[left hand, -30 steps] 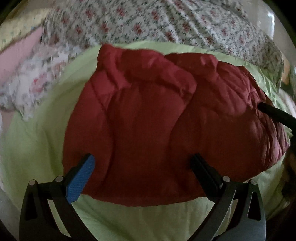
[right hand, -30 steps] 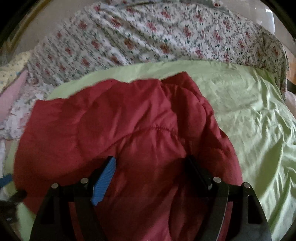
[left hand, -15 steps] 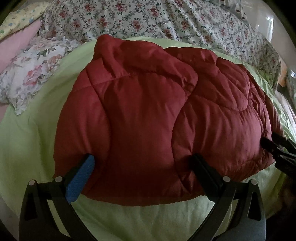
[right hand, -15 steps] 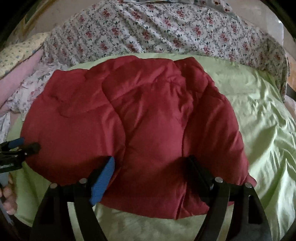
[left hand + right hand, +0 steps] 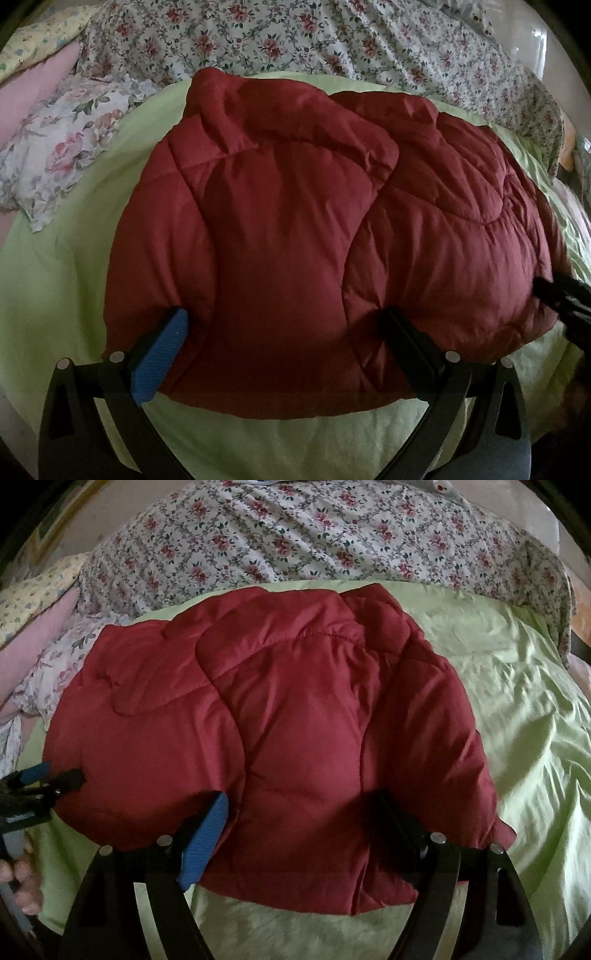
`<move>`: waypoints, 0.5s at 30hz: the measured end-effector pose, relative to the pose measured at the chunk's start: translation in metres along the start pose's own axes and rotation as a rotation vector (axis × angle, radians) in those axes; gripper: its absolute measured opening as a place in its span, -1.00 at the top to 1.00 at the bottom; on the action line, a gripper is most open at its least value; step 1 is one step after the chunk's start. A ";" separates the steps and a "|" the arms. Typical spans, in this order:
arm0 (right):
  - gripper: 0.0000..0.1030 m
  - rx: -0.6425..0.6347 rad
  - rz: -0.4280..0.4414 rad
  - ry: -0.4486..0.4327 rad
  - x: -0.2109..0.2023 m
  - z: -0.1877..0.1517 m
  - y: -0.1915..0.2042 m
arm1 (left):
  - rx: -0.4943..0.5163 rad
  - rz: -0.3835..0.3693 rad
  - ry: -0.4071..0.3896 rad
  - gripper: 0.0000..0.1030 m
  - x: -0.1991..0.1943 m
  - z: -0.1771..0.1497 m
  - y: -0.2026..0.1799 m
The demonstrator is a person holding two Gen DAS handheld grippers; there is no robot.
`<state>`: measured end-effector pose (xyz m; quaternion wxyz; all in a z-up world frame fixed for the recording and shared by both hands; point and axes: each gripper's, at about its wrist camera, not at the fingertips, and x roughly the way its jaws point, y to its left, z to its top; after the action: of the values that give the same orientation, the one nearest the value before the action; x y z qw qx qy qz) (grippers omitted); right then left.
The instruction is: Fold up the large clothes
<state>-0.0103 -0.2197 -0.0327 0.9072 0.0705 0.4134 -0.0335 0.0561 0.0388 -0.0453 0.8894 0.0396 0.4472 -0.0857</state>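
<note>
A dark red quilted puffer jacket (image 5: 295,229) lies folded into a compact bundle on a light green bedsheet (image 5: 66,280); it also shows in the right wrist view (image 5: 280,738). My left gripper (image 5: 284,332) is open and empty, just above the bundle's near left part. My right gripper (image 5: 303,812) is open and empty over the bundle's near right part. The right gripper's fingertips (image 5: 565,299) show at the jacket's right edge in the left wrist view. The left gripper's fingertips (image 5: 44,775) show at its left edge in the right wrist view.
A floral duvet (image 5: 332,40) is bunched along the far side of the bed. A rose-print pillow (image 5: 62,155) and pink bedding (image 5: 33,88) lie far left. Bare green sheet (image 5: 517,709) spreads to the right of the jacket.
Both grippers have drawn back from the jacket toward the near edge. The jacket has settled flat on the sheet. Both stay open.
</note>
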 end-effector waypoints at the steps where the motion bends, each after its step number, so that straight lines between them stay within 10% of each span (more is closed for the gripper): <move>1: -0.57 -0.002 -0.004 -0.007 -0.005 0.001 0.002 | -0.001 -0.002 0.000 -1.00 0.000 0.000 0.000; 5: -0.59 -0.086 -0.012 -0.103 -0.033 0.007 0.027 | -0.001 -0.002 -0.002 -1.00 0.000 0.000 0.000; 15: -0.59 -0.053 0.009 -0.005 0.011 0.010 0.016 | 0.001 0.001 -0.002 -1.00 -0.001 0.001 -0.001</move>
<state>0.0064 -0.2058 -0.0330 0.9100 0.0480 0.4114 -0.0187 0.0567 0.0373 -0.0441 0.8900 0.0403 0.4461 -0.0855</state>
